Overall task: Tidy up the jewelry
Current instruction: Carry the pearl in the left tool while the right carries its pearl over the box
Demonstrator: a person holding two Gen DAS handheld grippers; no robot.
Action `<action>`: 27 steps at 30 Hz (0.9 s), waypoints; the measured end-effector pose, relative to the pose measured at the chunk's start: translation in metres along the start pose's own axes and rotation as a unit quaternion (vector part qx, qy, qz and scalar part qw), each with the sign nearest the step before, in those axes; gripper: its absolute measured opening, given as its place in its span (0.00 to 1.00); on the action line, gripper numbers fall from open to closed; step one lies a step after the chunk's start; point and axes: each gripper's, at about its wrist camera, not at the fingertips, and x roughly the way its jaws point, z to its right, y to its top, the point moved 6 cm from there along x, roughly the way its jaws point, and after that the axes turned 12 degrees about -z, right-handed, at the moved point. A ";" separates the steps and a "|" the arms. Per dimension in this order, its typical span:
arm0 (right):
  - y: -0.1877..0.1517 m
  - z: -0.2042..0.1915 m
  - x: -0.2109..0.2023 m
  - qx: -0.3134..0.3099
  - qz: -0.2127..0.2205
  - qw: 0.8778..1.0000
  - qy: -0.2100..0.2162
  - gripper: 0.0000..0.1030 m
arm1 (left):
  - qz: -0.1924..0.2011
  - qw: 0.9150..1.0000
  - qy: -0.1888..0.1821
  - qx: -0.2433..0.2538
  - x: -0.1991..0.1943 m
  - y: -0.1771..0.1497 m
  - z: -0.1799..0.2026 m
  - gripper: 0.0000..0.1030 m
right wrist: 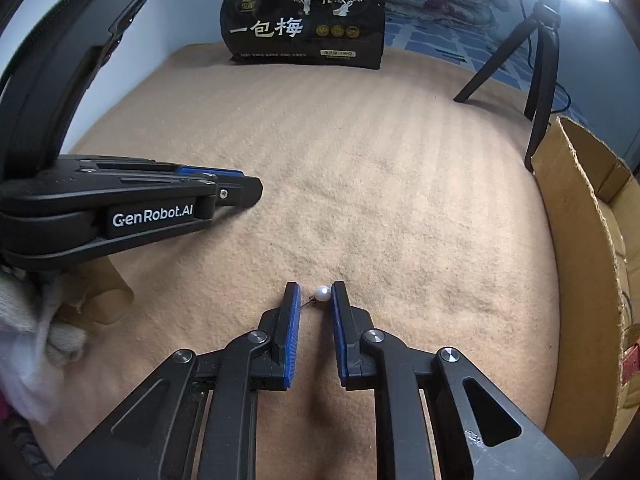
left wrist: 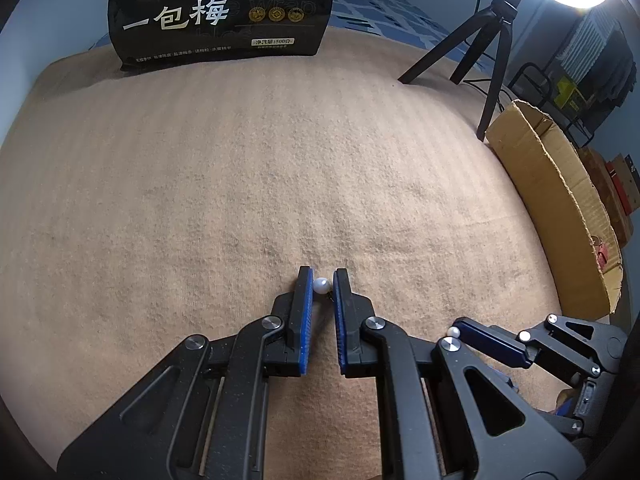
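In the left wrist view my left gripper [left wrist: 322, 280] has its blue-padded jaws narrowly apart with a white pearl earring [left wrist: 322, 286] between the tips, its small dark hook behind it. In the right wrist view my right gripper [right wrist: 316, 292] stands the same way around a second pearl earring [right wrist: 322, 293], which touches the right pad; its thin hook points left. Whether either pearl is clamped or lies on the tan blanket [right wrist: 360, 184] I cannot tell. The right gripper [left wrist: 456, 332] also shows in the left view with its pearl at the tip. The left gripper [right wrist: 240, 188] shows at the left of the right view.
A black snack bag [right wrist: 304, 20] stands at the far edge of the blanket. A black tripod [right wrist: 536, 80] stands at the back right. An open cardboard box [right wrist: 580, 240] lies along the right side. A white cloth [right wrist: 32, 340] is at the lower left.
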 end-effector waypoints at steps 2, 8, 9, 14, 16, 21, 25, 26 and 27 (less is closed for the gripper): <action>0.000 0.003 -0.003 0.007 0.003 1.000 0.004 0.13 | 0.001 1.000 0.000 -0.001 -0.002 0.000 0.000 0.08; 0.003 0.020 -0.024 0.028 0.028 0.999 0.001 0.13 | 0.012 1.000 -0.010 -0.003 -0.013 0.003 0.005 0.08; 0.003 0.023 -0.027 0.031 0.032 0.999 0.001 0.13 | 0.016 1.000 -0.013 -0.003 -0.016 0.004 0.008 0.08; 0.005 0.047 -0.055 0.052 0.063 0.997 -0.009 0.13 | 0.031 0.999 -0.031 0.005 -0.029 0.011 0.030 0.08; 0.005 0.058 -0.064 0.063 0.072 0.995 -0.012 0.13 | 0.036 0.999 -0.038 0.010 -0.034 0.014 0.041 0.08; 0.002 0.098 -0.086 0.096 0.094 0.990 -0.031 0.13 | 0.051 0.997 -0.059 0.022 -0.046 0.023 0.070 0.08; -0.001 0.132 -0.103 0.127 0.110 0.985 -0.045 0.13 | 0.058 0.995 -0.070 0.036 -0.052 0.029 0.097 0.08; -0.002 0.140 -0.106 0.136 0.112 0.983 -0.047 0.13 | 0.059 0.995 -0.072 0.038 -0.053 0.030 0.101 0.08; -0.005 0.152 -0.110 0.148 0.115 0.981 -0.050 0.13 | 0.061 0.995 -0.074 0.041 -0.054 0.031 0.108 0.08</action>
